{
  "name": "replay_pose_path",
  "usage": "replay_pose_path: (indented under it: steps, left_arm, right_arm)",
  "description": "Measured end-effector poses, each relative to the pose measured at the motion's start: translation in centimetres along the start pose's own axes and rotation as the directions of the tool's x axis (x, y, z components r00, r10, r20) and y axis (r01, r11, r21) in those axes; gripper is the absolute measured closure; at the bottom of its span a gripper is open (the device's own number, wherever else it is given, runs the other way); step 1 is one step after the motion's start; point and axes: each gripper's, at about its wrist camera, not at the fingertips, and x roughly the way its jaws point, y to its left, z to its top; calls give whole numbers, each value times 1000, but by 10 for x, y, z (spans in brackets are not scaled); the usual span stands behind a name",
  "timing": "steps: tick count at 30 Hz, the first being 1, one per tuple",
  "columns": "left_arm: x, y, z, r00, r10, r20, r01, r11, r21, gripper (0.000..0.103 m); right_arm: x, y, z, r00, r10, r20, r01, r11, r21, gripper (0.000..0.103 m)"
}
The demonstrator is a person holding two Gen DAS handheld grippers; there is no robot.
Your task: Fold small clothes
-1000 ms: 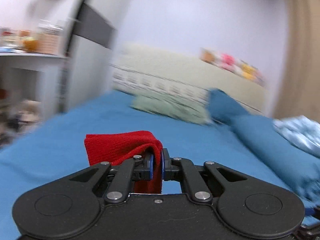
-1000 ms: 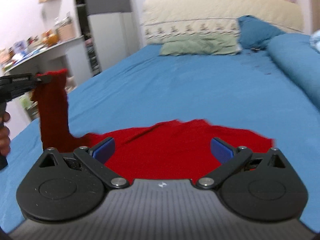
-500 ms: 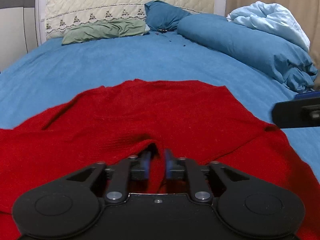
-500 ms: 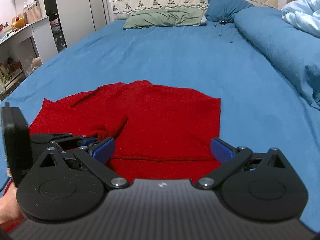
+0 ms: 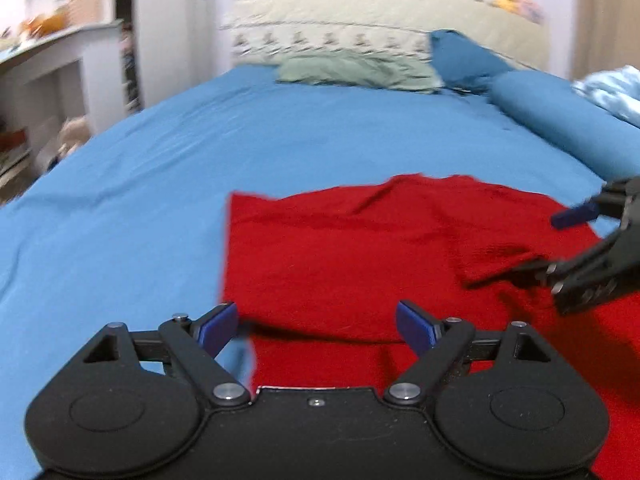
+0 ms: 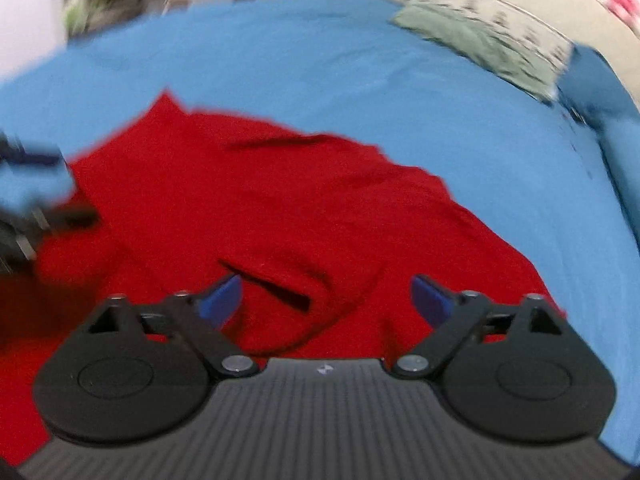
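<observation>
My left gripper (image 5: pixel 316 326) is spread wide, holding nothing, blue pads hovering just above the near left edge of the red garment (image 5: pixel 380 256). My right gripper (image 6: pixel 326 300) is also wide apart and empty, poised over a raised fold in the near part of the same cloth; I cannot tell whether either pad touches the fabric.

The red garment lies mostly flat on the blue bed (image 5: pixel 160 152), on its near half. In the left view its left edge runs straight from near to far, with a folded-over layer on top whose near hem crosses between my pads. Its long axis appears to run left to right across the bed, with wrinkles and a small lifted flap toward the right side, just by my right gripper's fingers.

Far off: a green pillow (image 5: pixel 356 70) and a blue pillow (image 5: pixel 464 58) against the cream headboard (image 5: pixel 360 12). Both views are blurred.
</observation>
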Motion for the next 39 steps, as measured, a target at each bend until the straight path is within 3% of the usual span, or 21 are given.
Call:
replay_pose_path:
  steps: [1,2,3,5,6,8,11,13,15,17,18,20,22,23,25,26,27,29,36,39]
  left_arm:
    - [2,5,-2,1000,9,-8,-9,1000,-9,14]
    - [3,9,-2,1000,21,-15,-21,1000,-13,14]
    - [3,13,-4,999,30,-18,-30,999,-17,14]
    - [2,21,-6,999,41,-18,-41,999,-23,14]
    - [0,24,-5,999,41,-15,-41,999,-27,14]
    - [-3,29,-7,999,42,-10,-42,998,-37,14]
    - [-1,32,-7,999,44,-20,-45,997,-56,14]
    - [-1,32,-7,999,46,-22,-48,997,-61,14]
    - [-3,32,-7,999,50,-19,-51,997,-61,14]
    - [-2,33,-7,998,55,-17,-56,997,-59,14]
    - [-3,33,-7,998,59,-16,-59,997,-57,14]
    - [-2,34,-8,998,67,-19,-68,996,-57,14]
    - [0,35,-9,997,71,-25,-73,996,-57,14]
    - [1,37,-9,997,73,-27,-74,996,-55,14]
    - [2,38,-11,997,77,-33,-78,996,-51,14]
    - [2,39,-12,997,73,-35,-75,996,-52,15]
    - [3,41,-12,997,68,-37,-70,996,-53,15]
    - [5,43,-14,997,63,-43,-66,996,-57,18]
    - [24,29,-8,999,28,-17,-28,999,-30,34]
    - [33,27,-6,999,39,-12,-40,999,-26,41]
  right_arm:
    - [12,8,2,1000,-12,-25,11,999,-40,18]
    - [23,15,4,998,-30,-50,26,997,-71,37]
    - [30,18,4,998,-44,-55,39,996,-80,47]
    - [28,12,5,997,-82,-7,82,997,-1,66]
    - [24,5,4,996,-94,12,93,993,72,68]
    - [7,-16,-10,992,-108,68,88,962,257,68]
    - [-15,-41,-50,985,-141,95,73,856,512,68]
    - [-17,-51,-78,990,-114,81,40,789,613,65]
    - [-14,-54,-99,994,-81,76,13,763,647,63]
    - [-18,-58,-107,991,-67,116,-25,758,652,58]
    - [-18,-64,-106,991,-62,122,-33,753,657,45]
    - [-19,-69,-102,988,-58,140,-51,743,667,34]
    - [-22,-73,-100,989,-76,130,-32,738,674,34]
    - [-21,-76,-99,990,-82,116,-19,733,679,35]
    - [-10,-84,-96,993,-77,85,-2,729,685,47]
    - [-7,-85,-93,994,-81,71,11,734,679,68]
    - [-7,-85,-90,994,-92,54,33,746,666,79]
    - [-10,-89,-80,993,-109,48,53,769,637,82]
    - [-58,-125,-30,961,-228,158,114,844,524,82]
    - [-57,-147,-30,950,-282,137,176,840,513,82]
